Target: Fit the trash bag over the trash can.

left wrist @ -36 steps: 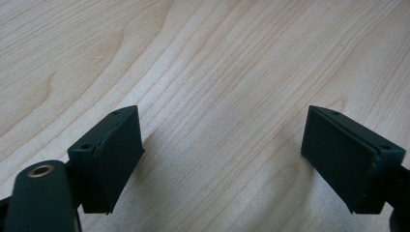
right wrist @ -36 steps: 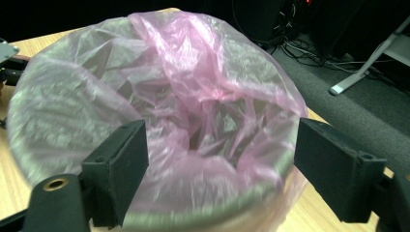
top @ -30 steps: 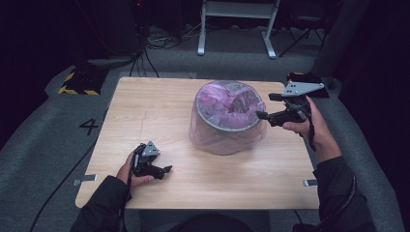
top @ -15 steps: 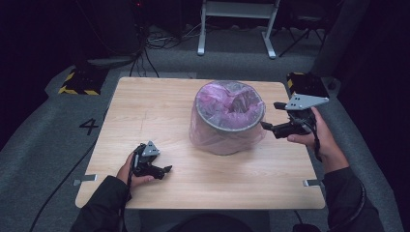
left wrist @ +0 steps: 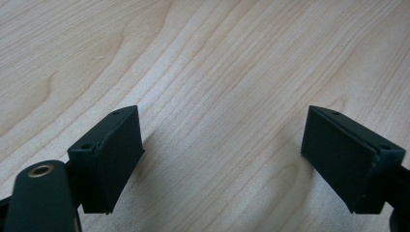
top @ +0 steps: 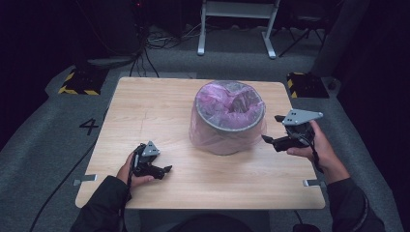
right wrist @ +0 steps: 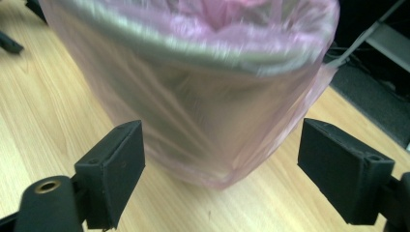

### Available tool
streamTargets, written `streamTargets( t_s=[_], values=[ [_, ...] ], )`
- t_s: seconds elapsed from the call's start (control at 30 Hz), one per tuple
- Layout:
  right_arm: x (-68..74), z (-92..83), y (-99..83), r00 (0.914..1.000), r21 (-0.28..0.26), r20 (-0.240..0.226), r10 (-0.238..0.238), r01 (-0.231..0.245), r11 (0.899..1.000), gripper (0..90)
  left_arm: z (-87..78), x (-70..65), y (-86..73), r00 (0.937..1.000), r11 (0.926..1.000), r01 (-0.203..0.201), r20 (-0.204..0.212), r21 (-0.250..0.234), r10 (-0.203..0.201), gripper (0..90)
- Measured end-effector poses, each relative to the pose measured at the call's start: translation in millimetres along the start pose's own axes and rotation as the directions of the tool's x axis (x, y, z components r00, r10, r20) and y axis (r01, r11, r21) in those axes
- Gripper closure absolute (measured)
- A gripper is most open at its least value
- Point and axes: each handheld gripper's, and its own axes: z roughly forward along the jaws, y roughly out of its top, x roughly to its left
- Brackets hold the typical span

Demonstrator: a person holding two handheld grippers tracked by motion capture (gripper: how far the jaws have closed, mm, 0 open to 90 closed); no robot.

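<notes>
A grey bin (top: 230, 118) lined with a pink plastic bag (right wrist: 208, 96) stands upright mid-table (top: 145, 111). The right gripper (top: 278, 137), jaws apart and empty, sits just beside its right wall, pointing at it; a second ago it was higher, near the rim. The left gripper (top: 162, 170), jaws apart, rests unmoved, well apart from the bin, at the table's near left

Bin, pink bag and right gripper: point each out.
bin (top: 232, 127), high view, grey rim at the front.
pink bag (right wrist: 203, 130), right gripper view, film over the side.
right gripper (top: 270, 135), high view, between the fingertips.
</notes>
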Motion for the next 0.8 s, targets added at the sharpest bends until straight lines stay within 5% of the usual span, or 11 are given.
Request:
streamTargets(
  t_s=[0.8],
  values=[
    [11.2,32.7,-56.1,0.9995,0.162,0.023,-0.02,0.016,0.987,17.4,0.1,0.0,0.0,1.0,1.0,0.0,0.0,-0.001,0.0,14.5]
  ],
)
